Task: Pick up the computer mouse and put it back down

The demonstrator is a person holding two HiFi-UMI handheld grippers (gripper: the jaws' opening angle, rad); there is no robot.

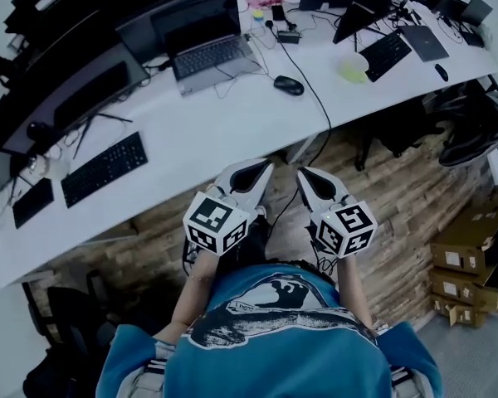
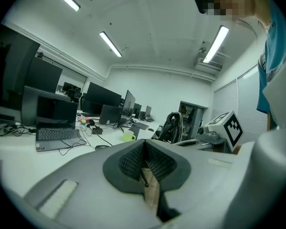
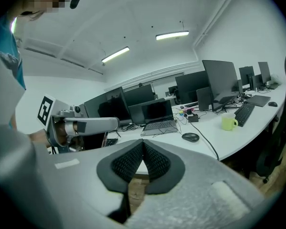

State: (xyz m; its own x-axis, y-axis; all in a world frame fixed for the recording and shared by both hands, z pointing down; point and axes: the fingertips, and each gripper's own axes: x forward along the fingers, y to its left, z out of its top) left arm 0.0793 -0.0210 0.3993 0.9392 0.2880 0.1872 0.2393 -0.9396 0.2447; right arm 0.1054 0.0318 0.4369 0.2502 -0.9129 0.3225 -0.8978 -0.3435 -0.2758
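A black computer mouse lies on the long white desk, to the right of an open laptop; its cable runs off the front edge. In the right gripper view the mouse sits ahead and to the right. The left gripper view shows the mouse just over the jaw tops. My left gripper and right gripper hover side by side in front of the desk edge, short of the mouse. Both are shut with nothing between the pads.
A yellow-green mug, black keyboards, monitors and tangled cables crowd the desk. An office chair stands at the right, cardboard boxes on the floor below it. The person's torso fills the bottom of the head view.
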